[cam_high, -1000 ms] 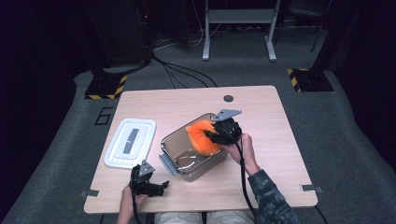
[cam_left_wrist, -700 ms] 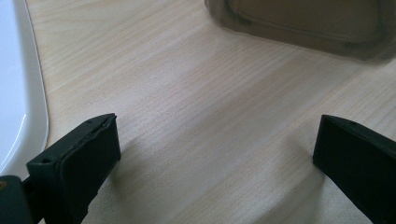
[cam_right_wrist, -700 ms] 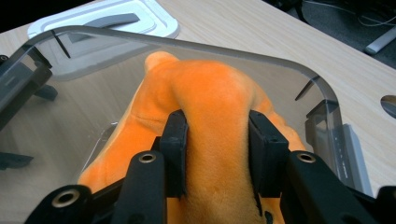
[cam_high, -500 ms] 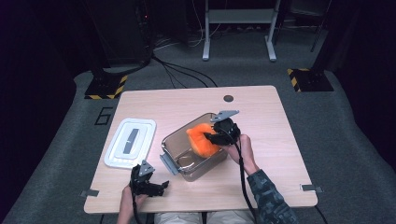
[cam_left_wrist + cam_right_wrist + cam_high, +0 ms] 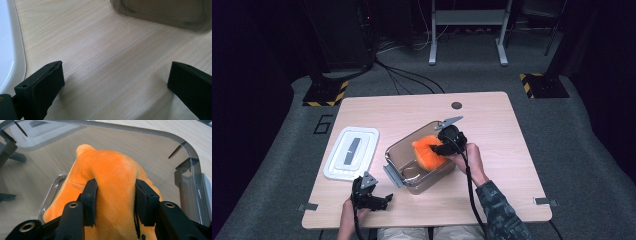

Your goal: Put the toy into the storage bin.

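Both grippers black: left gripper (image 5: 371,196) and right gripper (image 5: 447,141) each carry a grey three-cornered top plate, trailing black cable, screw holes in jaws; camouflage sleeve (image 5: 499,212) on right forearm.

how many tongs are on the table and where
2. The left tongs rest open at the table's near left edge, below the white lid. The right tongs grip the orange plush toy inside the clear container.

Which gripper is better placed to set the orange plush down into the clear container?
Right: the right gripper is shut on the orange plush over the clear container. The left gripper sits open on the table.
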A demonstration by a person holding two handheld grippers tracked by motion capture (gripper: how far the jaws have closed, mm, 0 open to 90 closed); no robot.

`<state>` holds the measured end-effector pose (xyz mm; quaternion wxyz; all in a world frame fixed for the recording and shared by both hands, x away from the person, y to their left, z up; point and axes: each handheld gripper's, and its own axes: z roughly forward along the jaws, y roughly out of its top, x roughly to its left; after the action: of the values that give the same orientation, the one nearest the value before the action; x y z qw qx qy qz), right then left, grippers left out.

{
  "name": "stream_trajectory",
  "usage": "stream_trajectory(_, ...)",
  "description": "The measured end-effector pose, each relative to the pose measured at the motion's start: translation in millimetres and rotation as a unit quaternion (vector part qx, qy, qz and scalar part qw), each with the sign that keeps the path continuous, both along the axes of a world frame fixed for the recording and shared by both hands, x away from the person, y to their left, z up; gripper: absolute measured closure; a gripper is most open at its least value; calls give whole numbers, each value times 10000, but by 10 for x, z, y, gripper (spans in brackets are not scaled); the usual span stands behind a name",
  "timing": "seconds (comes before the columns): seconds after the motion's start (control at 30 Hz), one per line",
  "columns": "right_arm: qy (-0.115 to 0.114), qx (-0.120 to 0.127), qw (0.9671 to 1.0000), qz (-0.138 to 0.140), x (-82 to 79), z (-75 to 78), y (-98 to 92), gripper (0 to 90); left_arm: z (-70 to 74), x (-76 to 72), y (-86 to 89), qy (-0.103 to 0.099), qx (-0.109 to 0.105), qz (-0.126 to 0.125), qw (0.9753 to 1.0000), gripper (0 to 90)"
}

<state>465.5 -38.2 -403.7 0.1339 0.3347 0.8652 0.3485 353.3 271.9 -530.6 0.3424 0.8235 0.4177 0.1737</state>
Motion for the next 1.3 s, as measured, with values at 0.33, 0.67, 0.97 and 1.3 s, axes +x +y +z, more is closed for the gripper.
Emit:
stream_trajectory(0.33, 395, -307, 9987, -35, 72, -14, 63, 544, -1, -1, -2, 0, -12, 6, 10000, 6)
stream_trajectory(0.67, 466, -460, 9978, 21, 98, 0, 86, 479, 0, 0, 0, 2, 2, -1, 10000, 6)
stream_trajectory(0.97, 255, -166, 9994, -165, 36, 86, 8, 244, 0, 0, 0, -7, -1, -1, 10000, 5)
stream_trajectory(1.3, -46, 177, 9997, -174, -131, 211, -217, 140, 0, 1, 0, -10, 5, -4, 10000, 6)
